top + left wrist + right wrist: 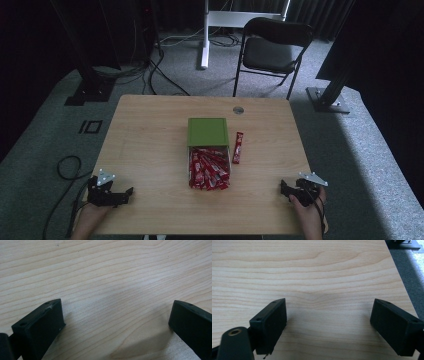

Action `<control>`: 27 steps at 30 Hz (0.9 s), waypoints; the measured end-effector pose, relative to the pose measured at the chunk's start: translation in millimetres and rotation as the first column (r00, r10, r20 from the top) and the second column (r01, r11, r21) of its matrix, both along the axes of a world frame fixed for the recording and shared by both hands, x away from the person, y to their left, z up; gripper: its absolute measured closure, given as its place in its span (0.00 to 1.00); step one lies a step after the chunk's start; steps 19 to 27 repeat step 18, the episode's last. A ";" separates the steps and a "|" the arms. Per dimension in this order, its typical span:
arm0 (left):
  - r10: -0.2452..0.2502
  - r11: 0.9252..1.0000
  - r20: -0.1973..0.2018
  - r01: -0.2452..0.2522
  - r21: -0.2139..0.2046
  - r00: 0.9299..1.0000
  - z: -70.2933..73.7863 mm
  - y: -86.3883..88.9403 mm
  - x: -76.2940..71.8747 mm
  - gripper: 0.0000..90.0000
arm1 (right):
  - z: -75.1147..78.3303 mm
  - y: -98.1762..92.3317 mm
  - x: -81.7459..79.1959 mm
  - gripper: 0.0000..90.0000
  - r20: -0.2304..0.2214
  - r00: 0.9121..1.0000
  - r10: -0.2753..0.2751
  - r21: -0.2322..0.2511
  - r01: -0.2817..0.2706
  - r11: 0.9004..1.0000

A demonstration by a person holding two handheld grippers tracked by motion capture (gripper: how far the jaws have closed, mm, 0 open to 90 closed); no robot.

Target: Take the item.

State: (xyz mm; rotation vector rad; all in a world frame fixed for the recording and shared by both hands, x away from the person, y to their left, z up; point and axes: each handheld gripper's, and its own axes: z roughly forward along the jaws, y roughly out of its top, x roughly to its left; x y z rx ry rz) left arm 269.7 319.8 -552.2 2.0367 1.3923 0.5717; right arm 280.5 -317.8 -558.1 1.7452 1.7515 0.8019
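Red snack sticks (209,170) fill a green box (208,131) at the middle of the desk (145,135), its lid slid back; 1 stick (237,147) lies just right of it. Left tongs (129,191) and right tongs (283,190) rest near the desk's front corners, both spread wide, gripping nothing.

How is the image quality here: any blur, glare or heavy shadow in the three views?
High view: dim and soft, dark backdrop, a bright patch on the floor at right; the red packets blur together. Left gripper view: sharp wood grain on the table, a pale sheen mid-frame. Right gripper view: evenly lit, faint shadows beside the open jaws.
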 end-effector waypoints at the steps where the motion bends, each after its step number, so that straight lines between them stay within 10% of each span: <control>1: 0.000 1.000 0.000 0.000 0.000 1.000 0.0 0.0 0.0 0.01 | 0.0 0.0 0.0 0.15 -0.002 1.000 -0.010 -0.002 0.010 1.000; 27: 0.000 1.000 0.000 0.000 0.000 1.000 0.0 0.0 0.0 0.01 | -0.1 1.7 0.7 0.13 -0.010 1.000 -0.003 -0.016 0.002 1.000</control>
